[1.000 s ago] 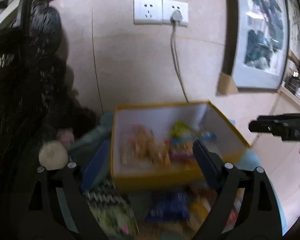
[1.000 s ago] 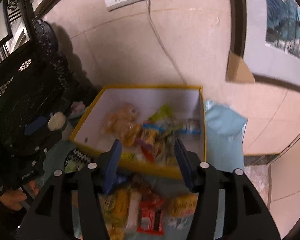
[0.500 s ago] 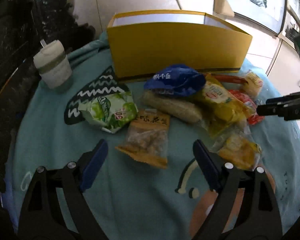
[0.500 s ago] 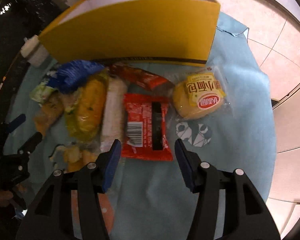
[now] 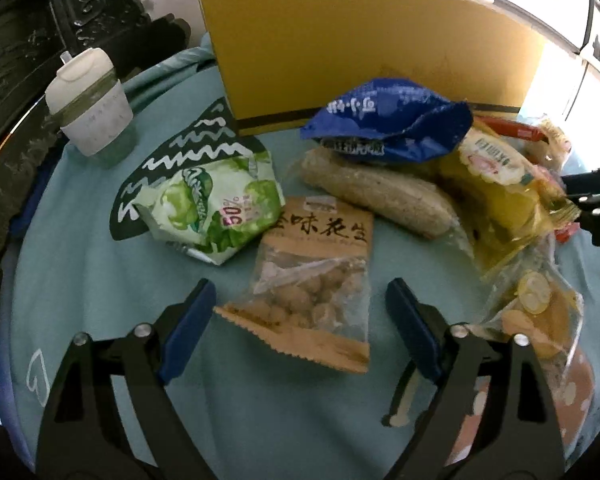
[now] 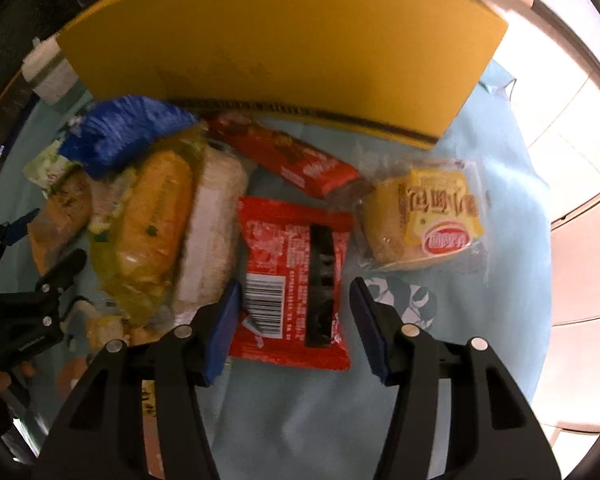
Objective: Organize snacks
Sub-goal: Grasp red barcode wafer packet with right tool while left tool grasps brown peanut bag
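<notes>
A light blue printed cloth (image 5: 100, 280) spreads beneath both pairs of tongs. Far ahead of them stands the yellow cardboard box (image 5: 360, 52), its outer wall facing the cameras, with the loose snacks strewn on the cloth between it and the tongs.

The left gripper (image 5: 300, 312) has its jaws wide apart and still opening; the near end of a kraft-paper peanut bag (image 5: 316, 280) lies between its blue pads (image 5: 188, 320), which do not press it. Ahead and to the left of these tongs sits a green-and-white snack pouch (image 5: 216, 208), and farther left a white lidded cup (image 5: 90, 104). Ahead and to the right lie a pale corn cob in clear wrap (image 5: 380, 196), a blue crinkled bag (image 5: 388, 124) just beyond it, and a yellow corn pack (image 5: 500, 192).

The right gripper (image 6: 296, 312) is partly apart, jaws opening, with a red packet bearing a barcode (image 6: 288, 272) lying between them, untouched as far as can be seen. Ahead to its right rests a small wrapped bun (image 6: 424, 216); beyond the packet, a long red bar (image 6: 284, 156).
</notes>
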`<state>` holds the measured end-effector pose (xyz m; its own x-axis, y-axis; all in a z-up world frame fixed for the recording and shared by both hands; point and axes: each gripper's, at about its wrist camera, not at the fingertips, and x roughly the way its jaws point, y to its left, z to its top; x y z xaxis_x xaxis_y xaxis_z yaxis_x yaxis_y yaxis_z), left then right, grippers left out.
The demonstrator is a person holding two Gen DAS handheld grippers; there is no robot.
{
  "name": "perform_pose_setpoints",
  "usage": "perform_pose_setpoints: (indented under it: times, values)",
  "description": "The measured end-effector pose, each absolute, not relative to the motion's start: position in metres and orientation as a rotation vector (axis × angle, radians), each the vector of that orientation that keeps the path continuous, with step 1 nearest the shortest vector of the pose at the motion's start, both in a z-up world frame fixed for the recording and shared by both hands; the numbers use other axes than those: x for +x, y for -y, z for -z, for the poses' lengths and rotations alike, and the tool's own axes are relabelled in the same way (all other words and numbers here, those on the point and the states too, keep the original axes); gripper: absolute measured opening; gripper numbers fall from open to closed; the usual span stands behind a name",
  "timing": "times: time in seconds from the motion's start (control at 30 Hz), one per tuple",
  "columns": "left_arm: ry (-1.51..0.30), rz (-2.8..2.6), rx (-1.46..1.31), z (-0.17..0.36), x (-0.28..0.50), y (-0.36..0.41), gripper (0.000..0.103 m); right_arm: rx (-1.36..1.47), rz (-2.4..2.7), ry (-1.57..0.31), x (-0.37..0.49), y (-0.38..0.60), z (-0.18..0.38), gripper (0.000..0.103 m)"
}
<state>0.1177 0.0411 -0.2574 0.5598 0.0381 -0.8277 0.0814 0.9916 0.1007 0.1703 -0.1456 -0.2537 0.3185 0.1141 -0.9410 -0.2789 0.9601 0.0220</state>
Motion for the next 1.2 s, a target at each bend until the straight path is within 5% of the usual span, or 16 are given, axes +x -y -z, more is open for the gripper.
perform_pose_setpoints:
  times: [0.17, 0.27, 0.3, 0.37, 0.43, 0.53, 0.6, 1.2]
  values:
    - [-0.975, 0.045, 0.065, 0.262, 0.12, -0.051, 0.095, -0.156, -0.274, -1.194, 0.166, 0.143, 0.259, 0.072]
    - [-0.963, 0.055, 0.091, 0.261, 0.118, -0.046, 0.09, -0.208, -0.301, -1.211, 0.158, 0.14, 0.264, 0.102]
    - [-0.96, 0.058, 0.096, 0.26, 0.118, -0.045, 0.088, -0.184, -0.282, -1.212, 0.156, 0.144, 0.267, 0.102]
    - [-0.955, 0.081, 0.096, 0.259, 0.117, -0.042, 0.078, -0.186, -0.28, -1.202, 0.153, 0.144, 0.266, 0.102]
    - [-0.94, 0.112, 0.125, 0.257, 0.113, -0.034, 0.054, -0.176, -0.284, -1.21, 0.152, 0.145, 0.262, 0.102]
    - [-0.925, 0.123, 0.163, 0.256, 0.108, -0.026, 0.047, -0.138, -0.237, -1.192, 0.151, 0.155, 0.25, 0.077]
    - [-0.922, 0.123, 0.143, 0.255, 0.105, -0.027, 0.045, -0.082, -0.216, -1.185, 0.156, 0.168, 0.242, 0.045]
    - [-0.858, 0.158, 0.078, 0.233, 0.054, -0.042, 0.04, -0.025, -0.31, -1.148, 0.068, 0.189, 0.222, 0.044]
